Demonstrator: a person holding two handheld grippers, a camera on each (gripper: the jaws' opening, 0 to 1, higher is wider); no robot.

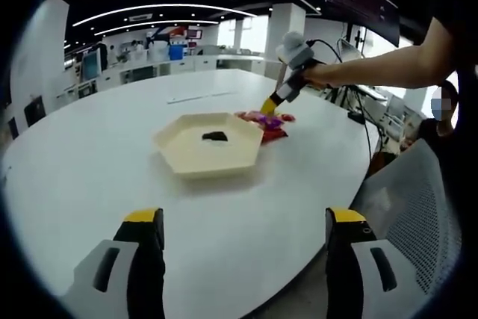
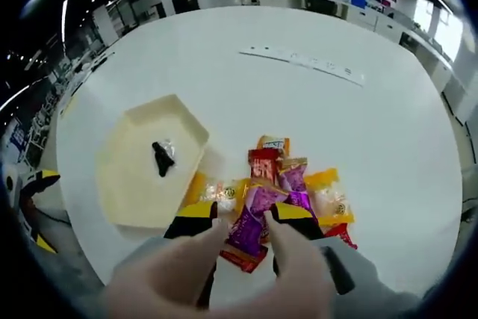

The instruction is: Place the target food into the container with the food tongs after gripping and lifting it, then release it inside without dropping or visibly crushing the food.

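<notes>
A cream hexagonal tray (image 1: 237,156) sits on the white table and holds one small dark wrapped piece (image 1: 215,137). Just right of it lies a heap of snack packets (image 1: 269,120). My left gripper (image 1: 245,223) hovers open near the table's front edge, well short of the tray. In the right gripper view the tray (image 2: 123,188) and dark piece (image 2: 162,158) lie left of the packets. My right gripper (image 2: 245,212) stands open, its yellow tips either side of a purple packet (image 2: 250,228). The right gripper (image 1: 269,104) points down at the heap.
Orange (image 2: 272,143), red (image 2: 263,162) and yellow (image 2: 328,193) packets surround the purple one. A thin white strip (image 2: 302,59) lies further across the table. A grey mesh chair (image 1: 418,207) stands at the table's right edge. The left gripper (image 2: 37,211) shows at the left.
</notes>
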